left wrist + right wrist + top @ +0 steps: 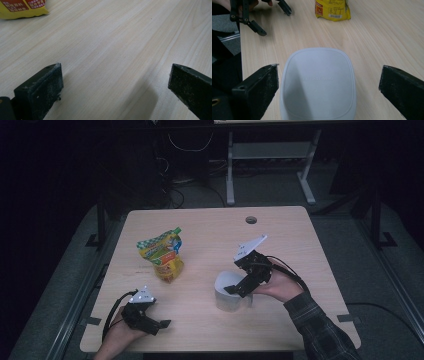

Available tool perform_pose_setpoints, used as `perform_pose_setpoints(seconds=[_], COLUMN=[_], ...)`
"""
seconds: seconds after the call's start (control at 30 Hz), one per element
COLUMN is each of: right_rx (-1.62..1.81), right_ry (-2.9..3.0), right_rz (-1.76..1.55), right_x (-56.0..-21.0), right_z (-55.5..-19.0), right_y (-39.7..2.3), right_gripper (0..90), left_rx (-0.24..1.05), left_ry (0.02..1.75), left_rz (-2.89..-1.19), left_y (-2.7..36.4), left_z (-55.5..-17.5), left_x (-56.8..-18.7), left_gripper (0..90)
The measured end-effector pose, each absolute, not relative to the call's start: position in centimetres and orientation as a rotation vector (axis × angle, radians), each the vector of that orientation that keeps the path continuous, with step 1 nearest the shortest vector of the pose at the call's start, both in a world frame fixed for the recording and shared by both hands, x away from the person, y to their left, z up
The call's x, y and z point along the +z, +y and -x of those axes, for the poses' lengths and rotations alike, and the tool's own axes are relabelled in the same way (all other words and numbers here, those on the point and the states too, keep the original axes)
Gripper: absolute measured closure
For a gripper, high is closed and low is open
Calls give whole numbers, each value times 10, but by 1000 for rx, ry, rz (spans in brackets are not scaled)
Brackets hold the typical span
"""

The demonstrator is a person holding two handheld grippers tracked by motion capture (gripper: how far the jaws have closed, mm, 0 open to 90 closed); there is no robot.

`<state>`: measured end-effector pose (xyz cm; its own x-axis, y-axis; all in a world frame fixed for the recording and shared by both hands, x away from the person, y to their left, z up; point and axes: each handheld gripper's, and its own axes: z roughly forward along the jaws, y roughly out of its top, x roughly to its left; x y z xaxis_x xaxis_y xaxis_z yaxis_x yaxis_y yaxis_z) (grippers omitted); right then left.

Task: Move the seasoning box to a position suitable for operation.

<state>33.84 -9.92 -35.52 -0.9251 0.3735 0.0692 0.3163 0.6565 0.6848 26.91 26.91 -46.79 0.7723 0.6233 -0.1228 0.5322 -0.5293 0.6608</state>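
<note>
- Left claw (150,320), nearest the person: it rests low at the near left edge of the worktop (210,227), jaws spread wide with nothing but bare wood between them. Risk: judged slight, though a claw lying this low could scrape the surface if it is slid rather than lifted.
- Right claw (328,82): jaws at full spread, one on each side of the white container (318,82), with no pad pressing on it; the container is released, not held. Risk: the left jaw stands just beside the container's wall, so a sideways drift on withdrawal could nudge or tip it.
- White container (231,292): it sits on the worktop at near right, apart from the edge, below the right claw (239,289). It appears to be a light plastic piece, so even a slight knock would probably shift it.
- Cable of the right claw: it loops over the hand (280,287) beside the container; a snag there could drag the claw back into it.
- Yellow snack pouch (162,255), farthest: it stands upright left of centre, well apart from both claws. A soft standing pouch probably topples if it is gripped high or brushed.
</note>
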Motion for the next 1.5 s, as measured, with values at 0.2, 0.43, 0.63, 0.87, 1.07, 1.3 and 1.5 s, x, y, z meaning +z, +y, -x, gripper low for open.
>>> perform_pose_setpoints(seconds=[0.2, 0.43, 0.63, 0.87, 1.07, 1.3, 1.5], right_rx=[1183, 1224, 1272, 1262, 1268, 1331, 1308], right_ry=[2751, 2698, 2649, 2622, 2609, 2616, 2641], right_rz=[-609, -688, -740, -735, -757, -757, -759], right_x=[-348, -350, -360, -379, -404, -417, -426], right_z=[-330, -317, -304, -290, -274, -261, -263], right_y=[-114, -142, -171, -183, -188, -181, -171], right_gripper=[8, 164, 469, 797, 900, 900, 900], left_rx=[165, 161, 164, 178, 185, 188, 190], left_ry=[863, 872, 880, 875, 875, 877, 881], left_rz=[-2247, -2244, -2238, -2235, -2238, -2244, -2237], left_y=[270, 270, 270, 271, 272, 274, 275], left_z=[-269, -268, -269, -269, -269, -269, -268], left_x=[-468, -468, -468, -468, -468, -467, -466], left_gripper=[0, 0, 0, 0, 0, 0, 0])
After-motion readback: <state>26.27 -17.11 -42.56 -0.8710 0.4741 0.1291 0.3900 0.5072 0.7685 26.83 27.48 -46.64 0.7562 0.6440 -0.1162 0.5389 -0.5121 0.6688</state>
